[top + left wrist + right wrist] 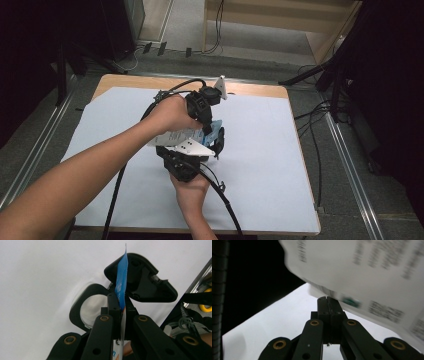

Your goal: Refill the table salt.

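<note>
White sheet (260, 165) covers your tabletop (125, 81), wooden edge showing at the far side; cables (310, 120) trail on the floor right of it, dark stands at both sides. Nothing else lies on the sheet, the only crowding is your own two tongs right against each other mid-table. The packet (182, 136) is up off the tabletop between them: thin, flat, white with dark blurry print on one face, blue along an edge (121, 285). Your left tongs (209, 131) come from above, jaws together, clamped on the blue edge. Your right tongs (328, 305) come from the near side, jaws together on the packet's lower edge, printed face (372, 272) hanging over them.
</note>
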The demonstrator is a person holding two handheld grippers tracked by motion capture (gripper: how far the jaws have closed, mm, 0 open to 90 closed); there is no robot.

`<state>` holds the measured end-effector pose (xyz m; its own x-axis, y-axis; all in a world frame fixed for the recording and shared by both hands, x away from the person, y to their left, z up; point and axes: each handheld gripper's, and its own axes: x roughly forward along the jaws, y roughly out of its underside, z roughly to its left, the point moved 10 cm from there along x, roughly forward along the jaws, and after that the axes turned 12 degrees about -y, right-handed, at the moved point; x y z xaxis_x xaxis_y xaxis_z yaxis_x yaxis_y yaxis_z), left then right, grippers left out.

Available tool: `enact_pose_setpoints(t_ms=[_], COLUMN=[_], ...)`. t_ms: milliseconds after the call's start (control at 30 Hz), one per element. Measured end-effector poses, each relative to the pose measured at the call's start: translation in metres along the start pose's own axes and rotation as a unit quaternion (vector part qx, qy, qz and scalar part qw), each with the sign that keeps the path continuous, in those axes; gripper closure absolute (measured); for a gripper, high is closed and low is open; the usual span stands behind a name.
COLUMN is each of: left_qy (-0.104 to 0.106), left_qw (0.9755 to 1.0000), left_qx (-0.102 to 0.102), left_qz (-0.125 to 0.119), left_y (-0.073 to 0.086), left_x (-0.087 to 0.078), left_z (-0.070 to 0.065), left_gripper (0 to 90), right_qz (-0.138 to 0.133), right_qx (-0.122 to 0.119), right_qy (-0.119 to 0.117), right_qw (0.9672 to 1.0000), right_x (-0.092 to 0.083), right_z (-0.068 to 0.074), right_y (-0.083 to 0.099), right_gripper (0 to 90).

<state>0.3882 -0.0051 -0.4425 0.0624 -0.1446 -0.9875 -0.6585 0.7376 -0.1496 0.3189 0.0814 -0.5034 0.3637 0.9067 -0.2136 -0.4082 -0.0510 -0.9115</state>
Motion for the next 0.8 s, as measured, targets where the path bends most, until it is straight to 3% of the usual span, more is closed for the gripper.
enact_pose_setpoints(t_ms=[100,467,700,800], left_qy=[0.0,0.017,0.021,0.022], left_qw=[1.0,0.9995,0.9996,0.9996], left_qx=[-0.001,-0.021,-0.017,-0.018], left_qz=[-0.002,-0.019,-0.013,-0.007], left_y=[0.004,0.011,0.013,0.01], left_x=[0.0,-0.011,-0.015,-0.012], left_z=[0.004,0.014,0.007,0.004], left_gripper=[90.0,90.0,90.0,90.0], right_qz=[0.005,0.022,0.024,0.014], right_qx=[0.003,-0.027,-0.025,-0.025], right_qy=[0.001,0.022,0.047,0.047], right_qw=[1.0,0.9991,0.9983,0.9985], right_x=[0.0,-0.001,0.0,0.001], right_z=[-0.001,-0.004,-0.014,-0.014], right_y=[0.004,0.01,0.013,0.01], right_gripper=[90.0,90.0,90.0,90.0])
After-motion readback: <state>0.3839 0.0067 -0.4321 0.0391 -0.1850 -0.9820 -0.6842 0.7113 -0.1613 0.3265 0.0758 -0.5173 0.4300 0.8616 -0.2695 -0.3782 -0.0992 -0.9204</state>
